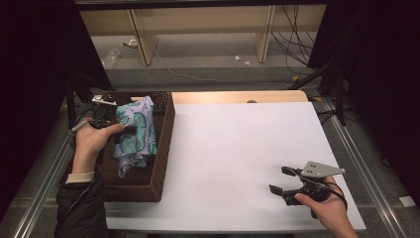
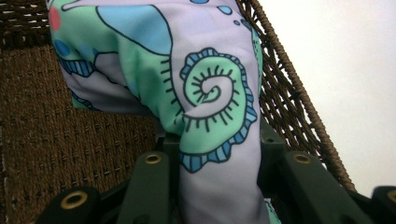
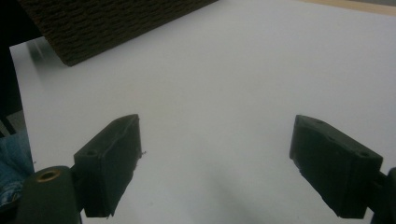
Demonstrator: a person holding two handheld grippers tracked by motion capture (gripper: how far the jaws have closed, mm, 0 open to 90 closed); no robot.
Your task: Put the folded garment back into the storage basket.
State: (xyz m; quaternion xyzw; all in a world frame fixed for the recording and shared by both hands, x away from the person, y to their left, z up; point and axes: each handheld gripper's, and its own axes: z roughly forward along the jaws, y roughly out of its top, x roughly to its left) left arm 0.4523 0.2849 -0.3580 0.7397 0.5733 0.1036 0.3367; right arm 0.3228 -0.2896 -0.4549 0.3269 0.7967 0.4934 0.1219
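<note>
The left tool point(image 1: 110, 120) is clamped on the paisley cloth point(image 1: 134, 134), which hangs out of its jaws into the wicker basket point(image 1: 166, 144); in the left gripper view the cloth point(image 2: 205, 93) runs straight ahead between the jaws, its long axis trailing down toward the basket floor. The right tool point(image 1: 286, 181) rests over the white table point(image 1: 233, 144), jaws spread and empty, well apart from the cloth. Any lift probably falls to the left tool, with the table lying beyond the basket wall.
</note>
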